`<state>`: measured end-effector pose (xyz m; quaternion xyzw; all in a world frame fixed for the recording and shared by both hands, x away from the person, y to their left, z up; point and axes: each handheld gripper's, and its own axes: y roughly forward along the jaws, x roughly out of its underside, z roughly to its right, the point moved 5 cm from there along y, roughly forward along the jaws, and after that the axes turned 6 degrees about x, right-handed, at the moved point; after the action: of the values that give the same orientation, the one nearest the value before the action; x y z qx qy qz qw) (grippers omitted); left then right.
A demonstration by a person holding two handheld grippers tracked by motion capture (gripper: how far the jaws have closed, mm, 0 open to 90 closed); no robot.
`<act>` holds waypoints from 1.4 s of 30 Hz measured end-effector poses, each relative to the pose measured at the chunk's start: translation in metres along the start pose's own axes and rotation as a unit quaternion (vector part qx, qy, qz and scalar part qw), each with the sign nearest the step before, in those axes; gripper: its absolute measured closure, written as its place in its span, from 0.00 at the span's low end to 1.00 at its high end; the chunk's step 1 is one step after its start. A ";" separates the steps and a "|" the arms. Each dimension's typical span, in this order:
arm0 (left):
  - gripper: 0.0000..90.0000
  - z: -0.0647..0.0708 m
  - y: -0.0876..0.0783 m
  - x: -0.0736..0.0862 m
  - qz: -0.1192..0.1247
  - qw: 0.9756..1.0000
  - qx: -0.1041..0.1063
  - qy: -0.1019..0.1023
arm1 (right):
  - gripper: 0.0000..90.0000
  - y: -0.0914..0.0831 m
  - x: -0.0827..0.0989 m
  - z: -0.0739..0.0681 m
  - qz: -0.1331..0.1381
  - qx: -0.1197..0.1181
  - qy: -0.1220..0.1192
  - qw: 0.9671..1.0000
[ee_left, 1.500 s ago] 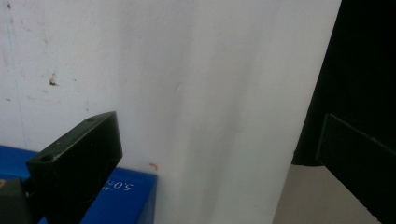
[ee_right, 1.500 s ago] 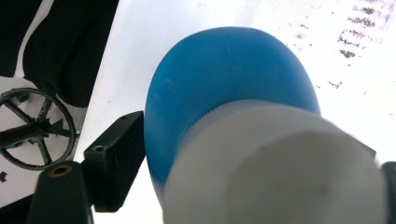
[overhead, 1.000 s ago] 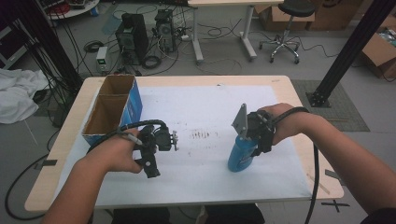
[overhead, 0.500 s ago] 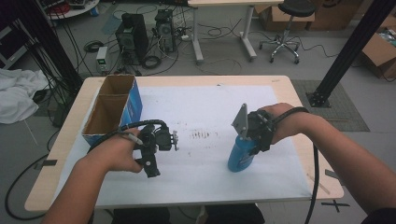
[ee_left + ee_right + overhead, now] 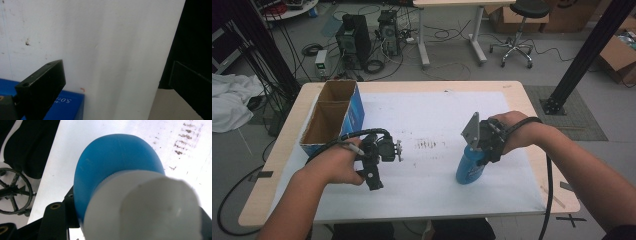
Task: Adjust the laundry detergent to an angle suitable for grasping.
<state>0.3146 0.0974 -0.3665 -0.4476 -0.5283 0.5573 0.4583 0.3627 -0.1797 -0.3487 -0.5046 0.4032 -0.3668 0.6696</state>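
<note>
A blue bottle [image 5: 469,170] with a white cap [image 5: 142,205] stands upright on the white sheet at the table's right. My right gripper [image 5: 481,150] comes down on its top from above. Its jaws have just been closing with the bottle's neck between them, and the black fingers [image 5: 53,215] sit against the blue shoulder. My left gripper [image 5: 374,167] rests low over the sheet at the left, held in a hand. In the left gripper view its jaws stand wide apart with only bare white sheet [image 5: 107,50] between them.
An open cardboard box with blue sides [image 5: 332,117], split into two compartments, stands at the table's left edge. Dark smudges [image 5: 427,145] mark the sheet between the grippers. Computers, cables and a chair base [image 5: 512,47] lie on the floor beyond the table.
</note>
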 end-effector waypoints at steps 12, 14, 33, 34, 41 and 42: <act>0.01 0.002 -0.006 -0.001 0.001 1.000 -0.006 0.006 | 0.43 -0.023 -0.005 0.001 -0.005 0.008 0.024 1.000; 0.01 0.002 -0.007 -0.001 0.004 1.000 -0.007 0.007 | 0.43 -0.025 -0.005 0.002 -0.007 0.009 0.029 1.000; 0.02 0.007 -0.015 -0.007 0.007 1.000 -0.014 0.019 | 0.43 -0.045 -0.004 0.021 -0.027 0.048 0.185 0.981; 0.02 0.007 -0.015 -0.007 0.006 1.000 -0.016 0.020 | 0.43 -0.046 -0.004 0.022 -0.027 0.050 0.193 0.980; 0.02 0.009 -0.014 -0.008 0.007 1.000 -0.015 0.021 | 0.43 -0.053 -0.001 0.033 -0.027 0.072 0.275 0.958; 0.02 0.009 -0.013 -0.008 0.006 1.000 -0.015 0.021 | 0.43 -0.054 0.000 0.034 -0.025 0.071 0.282 0.956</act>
<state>0.3075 0.0881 -0.3526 -0.4692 -0.5238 0.5424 0.4596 0.3886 -0.1787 -0.2908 -0.3412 0.5358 -0.5389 0.5532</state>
